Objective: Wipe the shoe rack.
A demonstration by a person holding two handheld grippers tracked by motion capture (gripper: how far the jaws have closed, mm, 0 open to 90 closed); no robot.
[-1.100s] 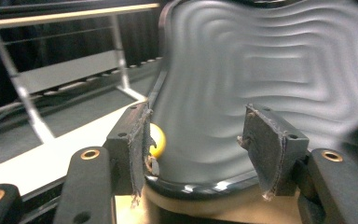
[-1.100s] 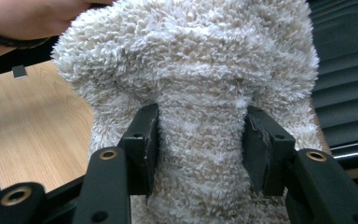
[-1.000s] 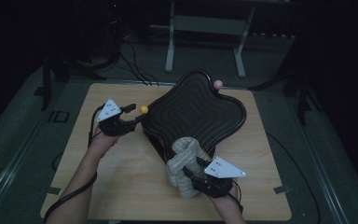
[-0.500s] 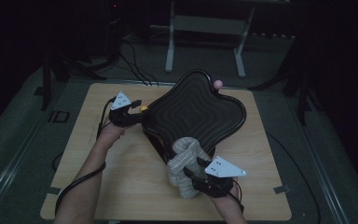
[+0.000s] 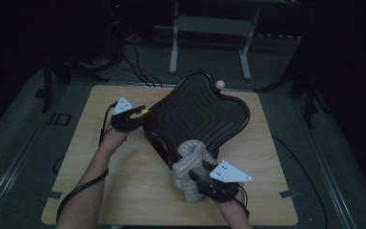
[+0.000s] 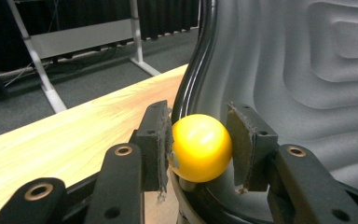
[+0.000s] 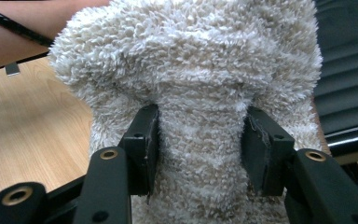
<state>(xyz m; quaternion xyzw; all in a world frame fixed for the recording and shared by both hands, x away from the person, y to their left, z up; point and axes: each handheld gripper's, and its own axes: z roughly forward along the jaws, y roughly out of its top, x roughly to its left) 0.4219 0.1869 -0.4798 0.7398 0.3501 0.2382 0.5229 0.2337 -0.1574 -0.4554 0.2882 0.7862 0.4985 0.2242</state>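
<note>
Basically a slip risk on both sides. Left gripper (image 6: 200, 147) at the tray's left edge, fingers (image 6: 154, 140) just been closing around the yellow ball (image 6: 200, 148) on the black tray (image 5: 198, 112) rim; near pad touching, far pad with a sliver of gap, so not yet clamped. Round, glossy ball: likely to squirt out if squeezed off-centre, or to roll off along the rim. Could also nudge the tray across the counter (image 5: 124, 191), since the tray sits partly propped. Right gripper (image 7: 198, 149) with fingers (image 7: 142, 144) pressed into the fluffy cream cloth (image 5: 190, 167) at the tray's near edge; soft pile compresses, grip may loosen. Pink ball (image 5: 220, 84) at the far rim, could roll off if tray jolted.
</note>
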